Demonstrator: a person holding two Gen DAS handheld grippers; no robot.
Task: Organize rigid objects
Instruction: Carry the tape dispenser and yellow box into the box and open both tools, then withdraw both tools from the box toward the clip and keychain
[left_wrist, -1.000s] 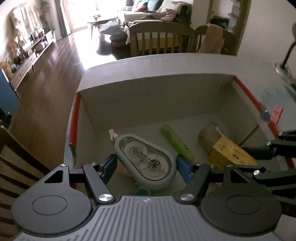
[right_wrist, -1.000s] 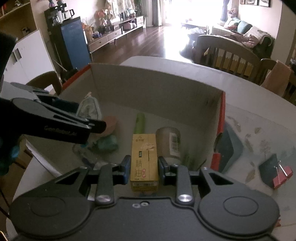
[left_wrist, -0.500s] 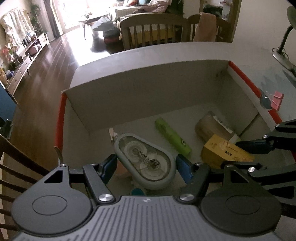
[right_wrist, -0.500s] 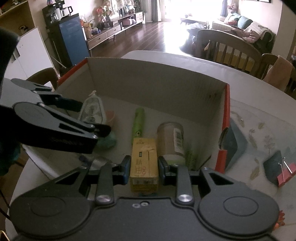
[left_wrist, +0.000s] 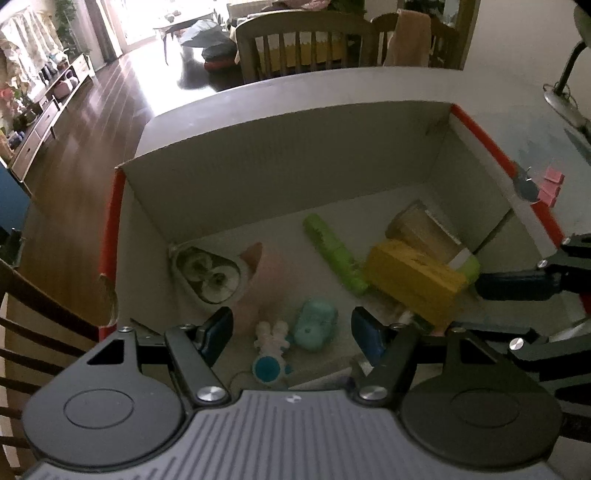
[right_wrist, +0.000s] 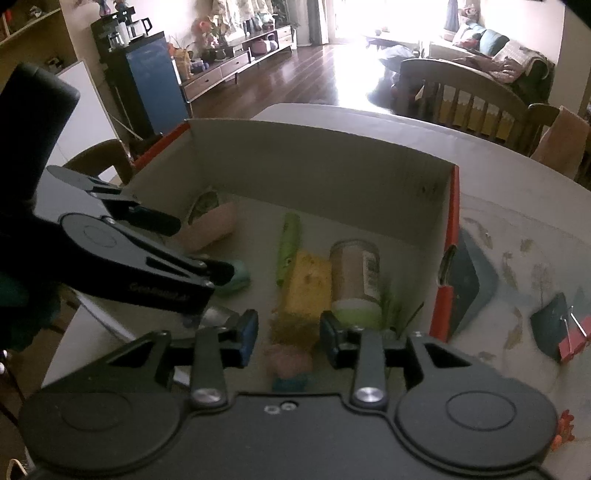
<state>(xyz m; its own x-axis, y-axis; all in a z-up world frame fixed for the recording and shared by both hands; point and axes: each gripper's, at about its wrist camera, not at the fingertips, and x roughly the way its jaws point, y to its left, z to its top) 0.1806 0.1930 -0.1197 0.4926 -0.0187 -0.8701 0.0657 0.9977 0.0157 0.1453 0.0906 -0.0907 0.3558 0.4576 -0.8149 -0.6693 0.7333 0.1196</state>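
Pale desk (right_wrist: 517, 206), wooden chairs (left_wrist: 306, 40) beyond; left gripper (left_wrist: 291, 334) spread, empty; right gripper (right_wrist: 288, 334) just opening, off the yellow carton (right_wrist: 308, 284).

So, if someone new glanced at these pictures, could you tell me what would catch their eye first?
Probably the open cardboard box with red edges that fills both views, with small items scattered on its floor. A yellow carton lies near its right side between a green tube and a jar, and a tape dispenser leans in the left corner. Both the left gripper and right gripper hang open above them, holding nothing.
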